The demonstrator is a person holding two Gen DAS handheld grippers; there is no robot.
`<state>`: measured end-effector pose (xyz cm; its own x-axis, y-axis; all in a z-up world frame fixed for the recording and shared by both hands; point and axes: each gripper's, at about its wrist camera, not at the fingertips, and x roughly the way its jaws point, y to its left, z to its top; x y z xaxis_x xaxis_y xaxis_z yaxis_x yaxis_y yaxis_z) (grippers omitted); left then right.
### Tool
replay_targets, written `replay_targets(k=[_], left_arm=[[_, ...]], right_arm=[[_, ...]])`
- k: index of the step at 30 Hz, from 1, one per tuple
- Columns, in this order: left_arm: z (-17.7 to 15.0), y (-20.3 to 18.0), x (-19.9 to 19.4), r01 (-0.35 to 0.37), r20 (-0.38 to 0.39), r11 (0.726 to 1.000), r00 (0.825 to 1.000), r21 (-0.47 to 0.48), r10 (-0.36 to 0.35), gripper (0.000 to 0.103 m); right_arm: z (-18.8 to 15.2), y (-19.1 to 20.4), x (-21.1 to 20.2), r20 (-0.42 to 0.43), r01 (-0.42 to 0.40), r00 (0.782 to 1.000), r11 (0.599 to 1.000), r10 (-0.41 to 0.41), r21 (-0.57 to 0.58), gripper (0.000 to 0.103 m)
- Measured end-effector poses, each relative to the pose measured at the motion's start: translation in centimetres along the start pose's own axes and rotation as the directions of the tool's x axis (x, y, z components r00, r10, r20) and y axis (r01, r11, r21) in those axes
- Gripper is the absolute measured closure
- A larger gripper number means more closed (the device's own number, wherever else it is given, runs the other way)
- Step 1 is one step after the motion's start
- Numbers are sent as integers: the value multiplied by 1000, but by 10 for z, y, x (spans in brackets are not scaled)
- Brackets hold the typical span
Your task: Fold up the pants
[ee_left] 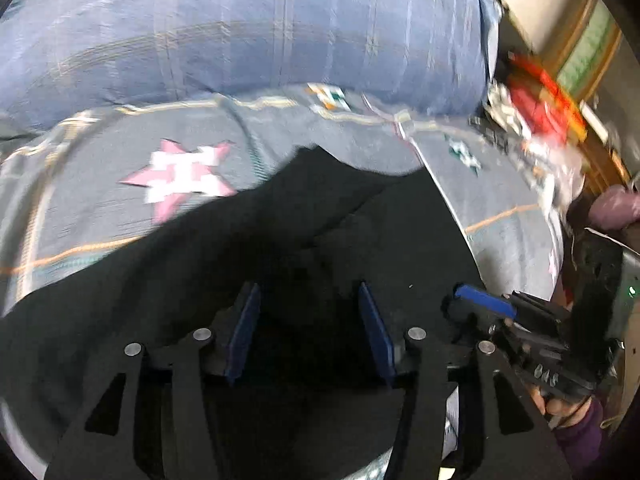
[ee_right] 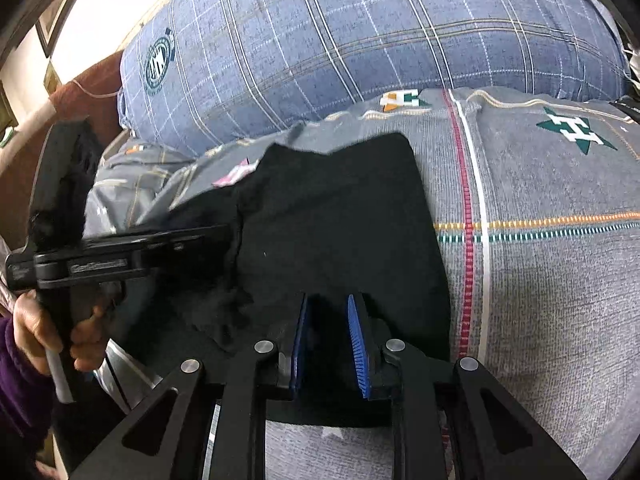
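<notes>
The black pants (ee_right: 340,232) lie folded on a grey patterned bedspread (ee_right: 552,280); they also show in the left wrist view (ee_left: 240,264). My left gripper (ee_left: 308,304) hovers over the pants with its blue pads wide apart and nothing between them. It also shows from the side in the right wrist view (ee_right: 120,256), held by a hand. My right gripper (ee_right: 326,320) is over the near edge of the pants, its jaws partly apart, with no cloth clearly pinched. It shows in the left wrist view (ee_left: 500,312) at the right.
A big blue plaid pillow (ee_right: 360,40) lies along the back of the bed. Red and white clutter (ee_left: 536,100) sits beyond the bed's right edge. A brown headboard or chair (ee_right: 92,92) stands at the far left.
</notes>
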<state>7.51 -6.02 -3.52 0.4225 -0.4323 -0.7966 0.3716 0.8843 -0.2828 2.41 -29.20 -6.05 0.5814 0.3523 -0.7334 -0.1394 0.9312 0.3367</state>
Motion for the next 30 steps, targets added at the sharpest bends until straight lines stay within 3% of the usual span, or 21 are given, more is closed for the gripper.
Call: replay_targets(k=[5,7,10,11,13,16,18,20,22,24,26,28,30], left_arm=[[-34,53,-57,-93,101,991,989,-100,103,52],[-53,79,-82,-160,139,973,973,-164,183,49],[-88,111,-117,-286,188,912,918,-293,349,32],[-103,121,-127,-322,192,878,893,-355,406,29],[-122,127,-135,-317,207,859,883,-402,422,27],[-139,127,-129,-286,228,864,886,-415,403,22],[-140,125,-118,-216,218,888,921,-405,323,22],[-136,127,-111,-179,224,905,934,-386,280,22],[-136,130,-103,-180,222,905,934,-385,280,21],[-133,138,-86,-157,159,897,957,-413,241,21],[-132,138,-88,-147,188,900,952,-410,241,20],[-131,136,-87,-129,185,910,959,-394,216,20],[-135,141,-89,-101,194,896,960,-432,201,20]], right_arm=[[5,19,-15,96,-61,993,998,62,-10,80],[9,30,-16,115,-85,989,996,87,-21,79],[13,51,-9,110,-129,985,990,134,-50,79],[14,59,-4,99,-140,984,988,147,-66,79],[18,78,7,66,-164,983,981,171,-101,77],[30,109,28,2,-224,974,965,226,-133,70],[39,142,44,-42,-251,968,951,248,-181,62],[45,174,60,-92,-255,966,936,240,-243,61],[51,206,74,-149,-273,960,916,238,-295,60],[57,237,85,-201,-298,949,897,243,-325,47],[59,262,96,-258,-312,939,880,228,-357,37],[59,281,110,-304,-292,936,877,180,-381,37],[59,293,127,-343,-249,933,883,108,-399,37]])
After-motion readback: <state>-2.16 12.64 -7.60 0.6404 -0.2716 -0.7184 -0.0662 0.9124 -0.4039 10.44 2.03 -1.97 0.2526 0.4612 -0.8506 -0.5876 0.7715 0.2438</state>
